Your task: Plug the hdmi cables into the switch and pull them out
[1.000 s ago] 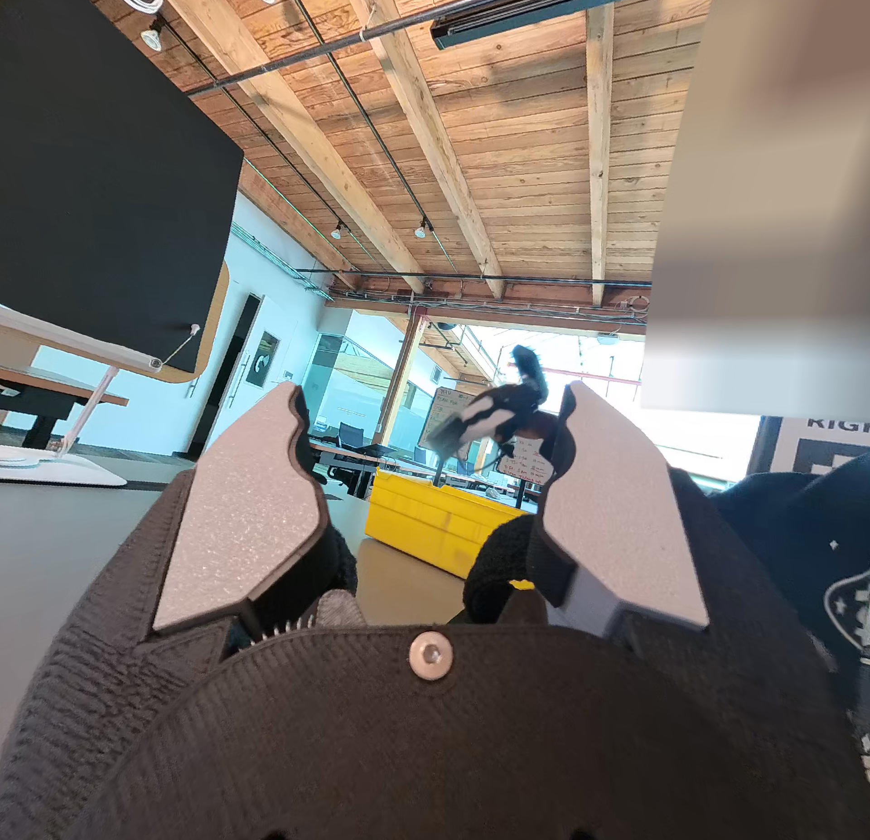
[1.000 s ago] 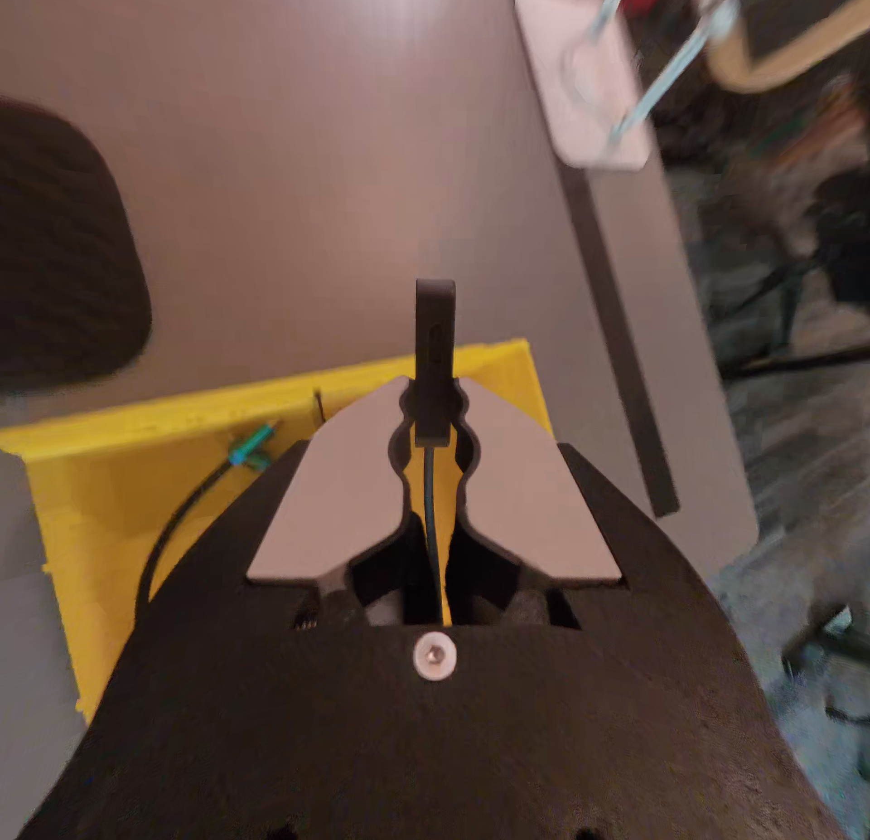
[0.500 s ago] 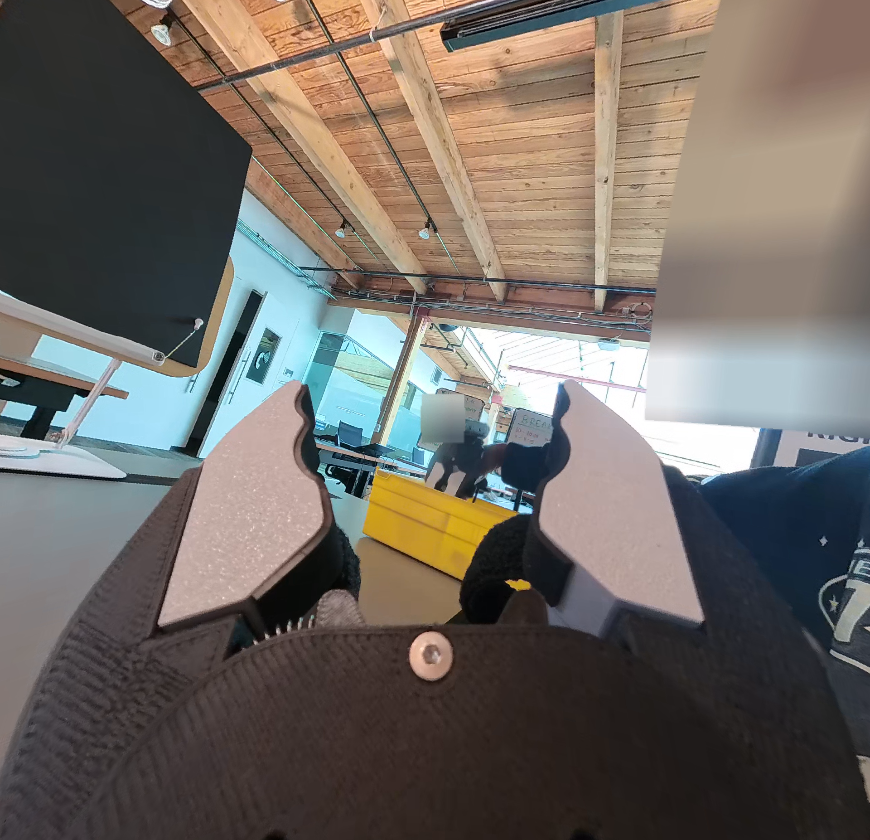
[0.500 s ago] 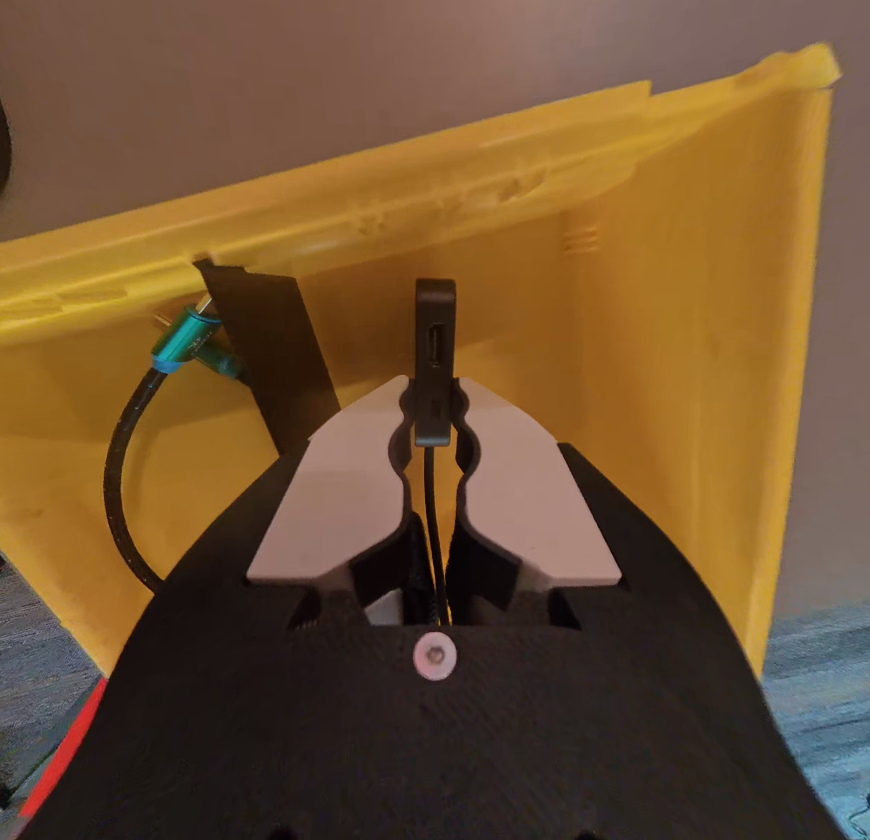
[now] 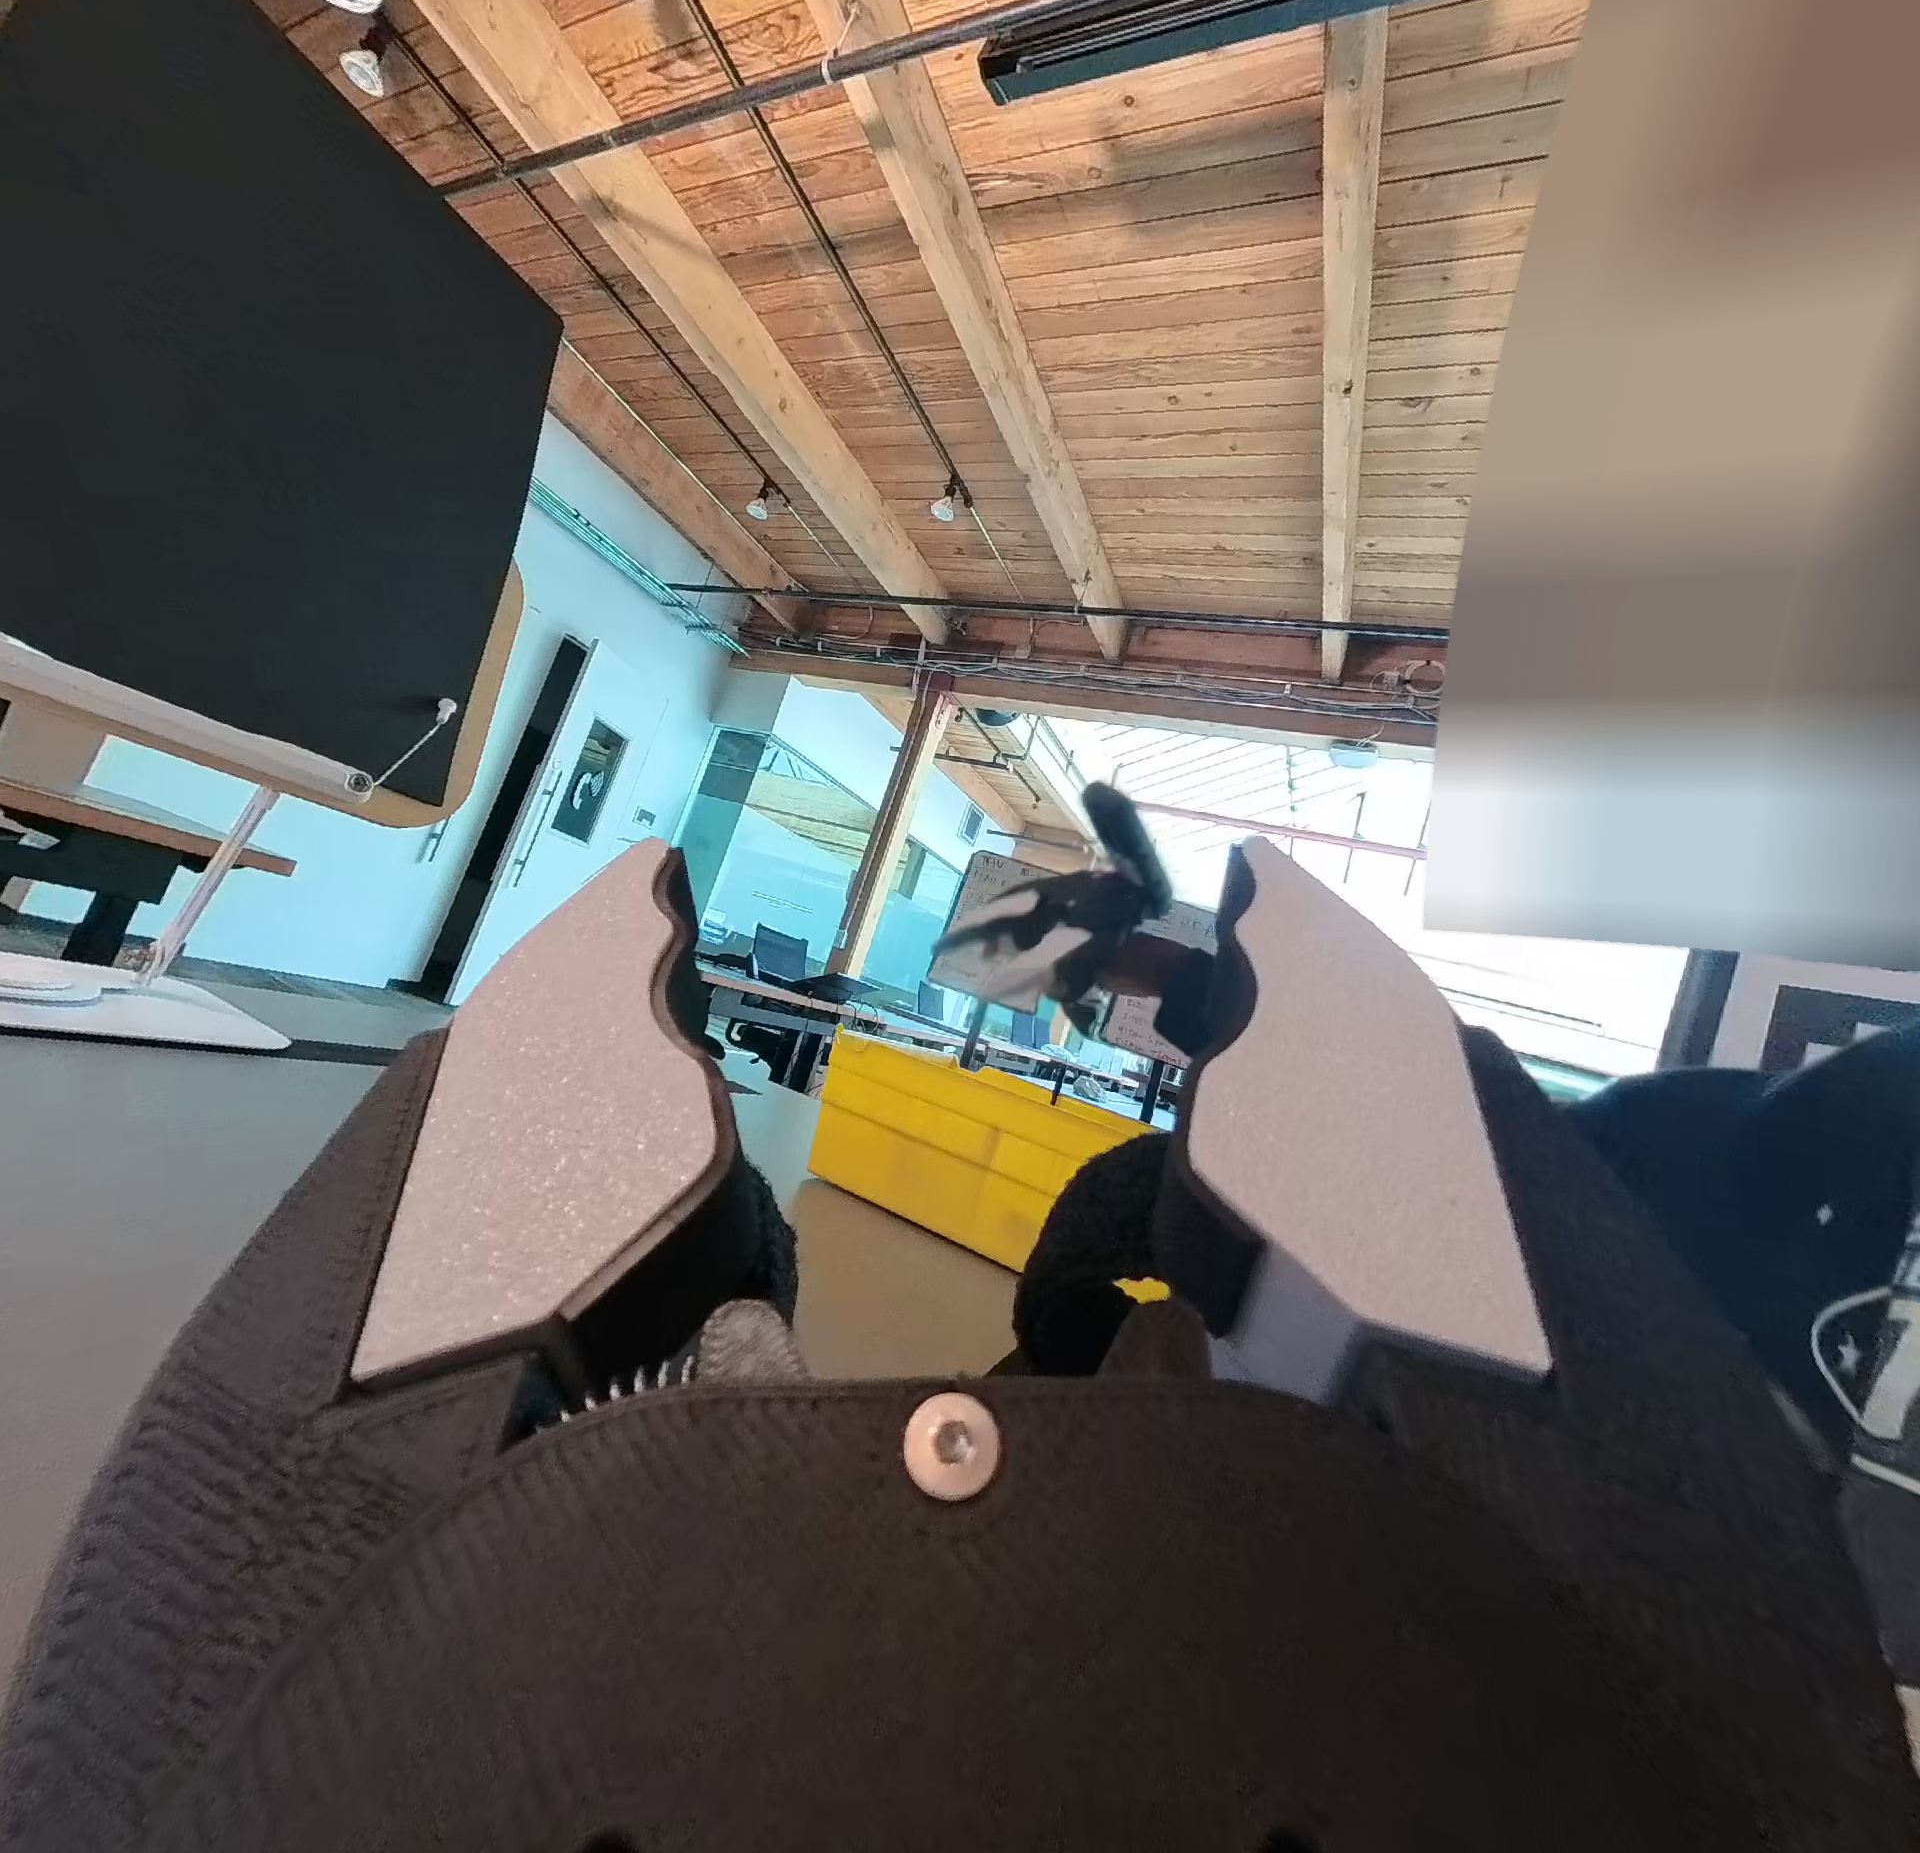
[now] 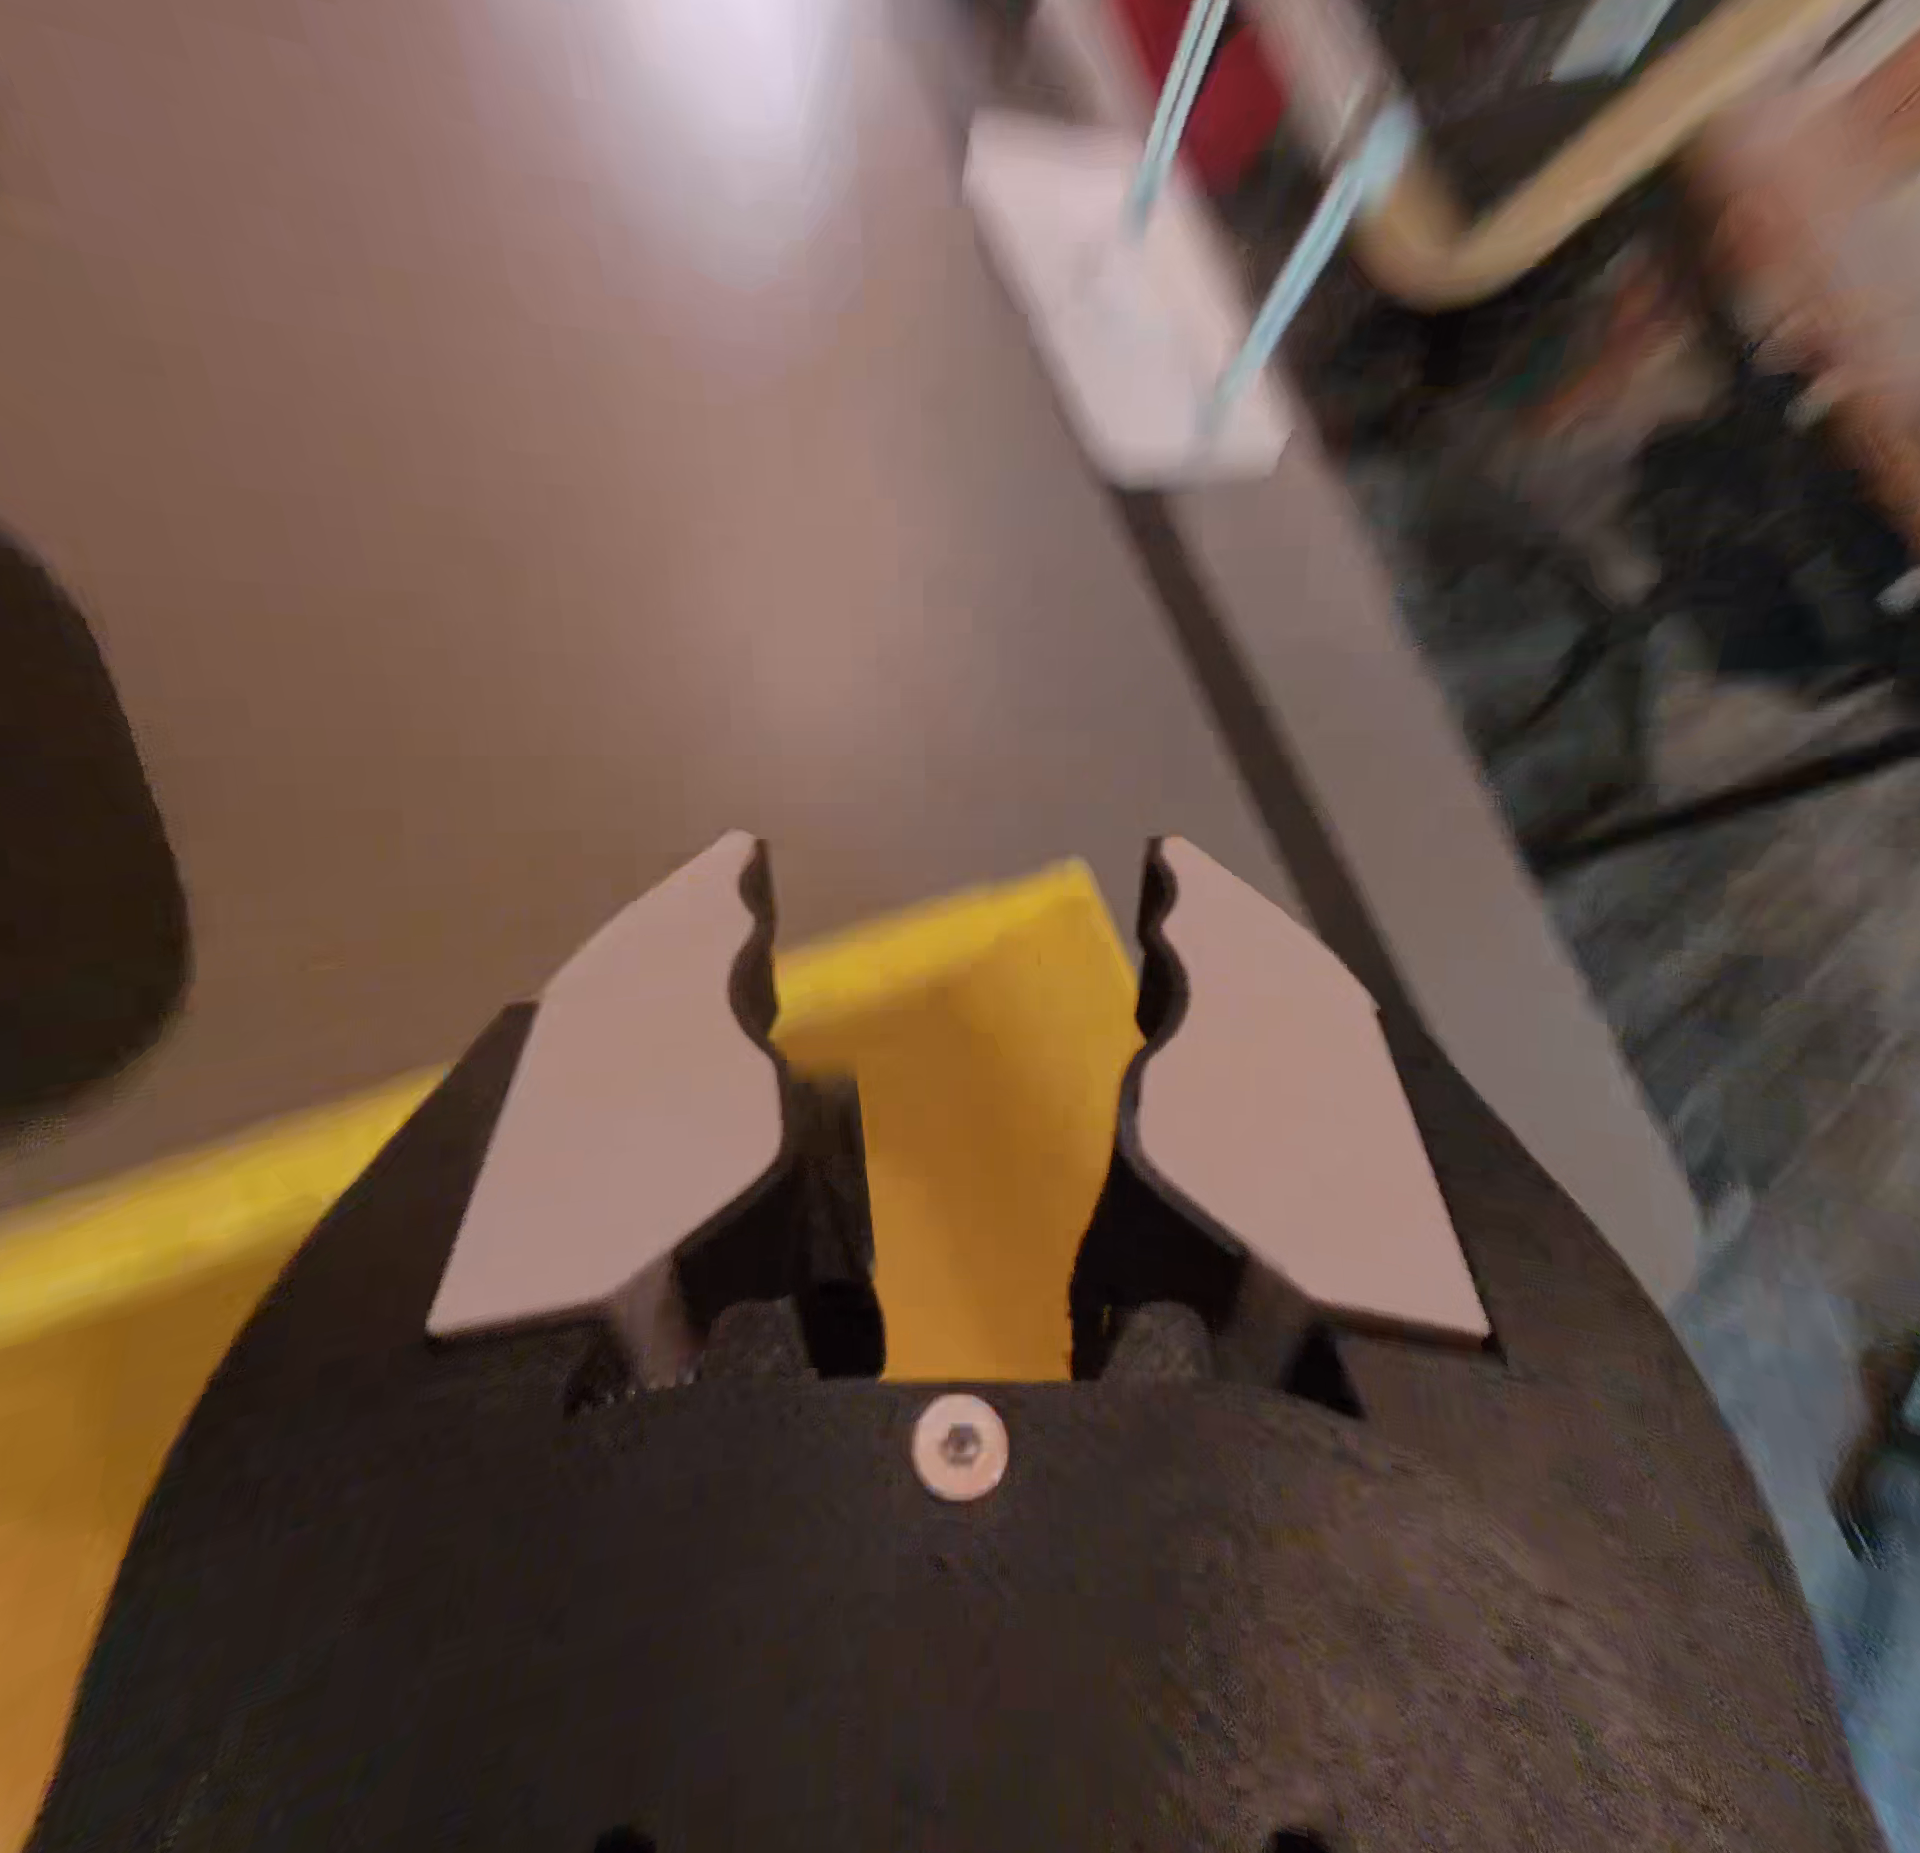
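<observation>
My right gripper is open and empty, above the far corner of a yellow bin on the brown table; this view is motion-blurred. No HDMI cable or switch shows in either view. My left gripper is open and empty, low on the table and tilted up towards the ceiling. In the left wrist view the yellow bin stands ahead between my fingers, with the blurred right gripper in the air above it.
A white stand base with thin metal rods sits near the table's far right edge; it also shows in the left wrist view. A black panel hangs at upper left. A person's dark garment is close on the right.
My right gripper has opened and no longer holds the black HDMI connector. It has risen out of the yellow bin and swung towards the table. My left gripper has not moved.
</observation>
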### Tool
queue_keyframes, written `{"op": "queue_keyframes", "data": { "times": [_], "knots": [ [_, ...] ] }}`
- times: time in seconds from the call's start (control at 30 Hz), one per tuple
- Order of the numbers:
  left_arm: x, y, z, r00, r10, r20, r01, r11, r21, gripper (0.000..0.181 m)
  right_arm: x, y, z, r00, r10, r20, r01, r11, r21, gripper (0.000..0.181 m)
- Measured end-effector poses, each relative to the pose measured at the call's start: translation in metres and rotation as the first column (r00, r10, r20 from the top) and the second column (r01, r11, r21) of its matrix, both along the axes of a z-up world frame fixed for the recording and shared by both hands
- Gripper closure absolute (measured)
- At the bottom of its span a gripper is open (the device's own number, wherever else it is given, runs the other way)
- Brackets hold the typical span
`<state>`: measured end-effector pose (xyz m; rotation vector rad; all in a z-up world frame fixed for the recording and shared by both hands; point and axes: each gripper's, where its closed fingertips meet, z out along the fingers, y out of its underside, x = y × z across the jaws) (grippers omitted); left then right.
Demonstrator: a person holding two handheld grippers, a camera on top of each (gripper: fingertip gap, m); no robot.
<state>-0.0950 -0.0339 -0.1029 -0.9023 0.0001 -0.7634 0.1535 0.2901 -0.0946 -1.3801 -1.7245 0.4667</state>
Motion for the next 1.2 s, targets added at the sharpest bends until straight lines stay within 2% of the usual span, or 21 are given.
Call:
{"op": "queue_keyframes", "data": {
  "times": [0.03, 0.07, 0.1, 0.13, 0.2, 0.23, 0.27, 0.33, 0.47, 0.5, 0.57, 0.6, 0.67, 0.73, 0.8, 0.83, 0.9, 1.0, 1.07, 1.13, 1.2],
  "knots": [
    [0.000, 0.000, 0.000, 1.000, 0.001, 0.000, -0.001, 1.000, 0.000, 0.087, -0.012, -0.020, 0.024, 0.989, 0.025, -0.145, -0.023, 1.000, 0.011, 0.101],
    [0.000, 0.001, 0.000, 1.000, 0.003, -0.001, -0.003, 1.000, 0.000, 0.087, -0.023, -0.046, 0.047, 0.954, 0.061, -0.293, -0.058, 0.998, 0.018, 0.092],
    [0.000, 0.001, 0.000, 1.000, 0.005, -0.003, -0.005, 1.000, -0.001, 0.087, -0.031, -0.074, 0.068, 0.893, 0.100, -0.438, -0.094, 0.995, 0.035, 0.091],
    [0.001, 0.001, 0.001, 1.000, 0.006, -0.006, -0.006, 1.000, -0.002, 0.087, -0.035, -0.107, 0.085, 0.810, 0.151, -0.566, -0.143, 0.988, 0.060, 0.086],
    [0.002, 0.002, 0.001, 1.000, 0.013, -0.019, -0.013, 1.000, -0.004, 0.087, -0.037, -0.180, 0.101, 0.600, 0.286, -0.747, -0.285, 0.949, 0.134, 0.084],
    [0.004, 0.002, 0.002, 0.999, 0.018, -0.031, -0.018, 1.000, -0.005, 0.087, -0.038, -0.211, 0.097, 0.526, 0.316, -0.790, -0.347, 0.927, 0.140, 0.084],
    [0.006, 0.001, 0.002, 0.999, 0.024, -0.046, -0.024, 1.000, -0.008, 0.087, -0.042, -0.235, 0.087, 0.489, 0.322, -0.811, -0.394, 0.911, 0.124, 0.081],
    [0.012, 0.000, 0.003, 0.996, 0.037, -0.084, -0.038, 0.999, -0.017, 0.088, -0.053, -0.267, 0.057, 0.462, 0.310, -0.831, -0.455, 0.887, 0.079, 0.077],
    [0.017, -0.005, 0.013, 0.983, 0.050, -0.175, -0.065, 0.995, -0.080, 0.095, -0.085, -0.286, -0.012, 0.530, 0.220, -0.819, -0.482, 0.873, -0.078, 0.074],
    [0.017, -0.012, 0.022, 0.979, 0.049, -0.195, -0.065, 0.995, -0.074, 0.097, -0.088, -0.285, -0.021, 0.522, 0.184, -0.833, -0.478, 0.872, -0.106, 0.075],
    [0.013, -0.033, 0.044, 0.962, 0.056, -0.267, -0.069, 0.997, -0.041, 0.101, -0.086, -0.277, -0.019, 0.452, 0.103, -0.886, -0.458, 0.879, -0.132, 0.082],
    [0.005, -0.042, 0.051, 0.943, 0.082, -0.321, -0.102, 0.994, -0.044, 0.106, -0.078, -0.272, -0.011, 0.386, 0.065, -0.920, -0.456, 0.881, -0.130, 0.083],
    [-0.031, -0.050, 0.057, 0.866, 0.188, -0.464, -0.269, 0.957, -0.113, 0.111, -0.061, -0.260, 0.000, 0.278, -0.019, -0.960, -0.483, 0.862, -0.156, 0.085],
    [-0.094, -0.052, 0.047, 0.715, 0.285, -0.638, -0.520, 0.827, -0.213, 0.112, -0.049, -0.246, 0.006, 0.192, -0.136, -0.972, -0.525, 0.822, -0.219, 0.085],
    [-0.166, -0.056, 0.026, 0.545, 0.272, -0.793, -0.728, 0.623, -0.286, 0.112, -0.041, -0.242, 0.011, 0.136, -0.187, -0.973, -0.563, 0.794, -0.231, 0.084],
    [-0.199, -0.059, 0.013, 0.485, 0.231, -0.844, -0.795, 0.519, -0.314, 0.112, -0.041, -0.241, 0.010, 0.133, -0.191, -0.973, -0.557, 0.797, -0.233, 0.084],
    [-0.253, -0.064, -0.022, 0.415, 0.104, -0.904, -0.871, 0.333, -0.362, 0.112, -0.045, -0.242, 0.008, 0.155, -0.170, -0.973, -0.526, 0.820, -0.227, 0.084],
    [-0.301, -0.072, -0.082, 0.387, -0.144, -0.911, -0.912, 0.088, -0.401, 0.111, -0.053, -0.248, 0.003, 0.202, -0.130, -0.971, -0.505, 0.836, -0.217, 0.084],
    [-0.323, -0.076, -0.108, 0.323, -0.268, -0.908, -0.943, -0.014, -0.332, 0.112, -0.057, -0.249, 0.001, 0.227, -0.119, -0.966, -0.502, 0.836, -0.221, 0.083],
    [-0.337, -0.077, -0.123, 0.276, -0.344, -0.897, -0.960, -0.055, -0.274, 0.114, -0.058, -0.248, 0.000, 0.230, -0.124, -0.965, -0.504, 0.833, -0.227, 0.083],
    [-0.345, -0.074, -0.134, 0.279, -0.377, -0.883, -0.960, -0.074, -0.271, 0.115, -0.055, -0.245, 0.001, 0.213, -0.140, -0.967, -0.509, 0.829, -0.232, 0.083]
  ]
}}
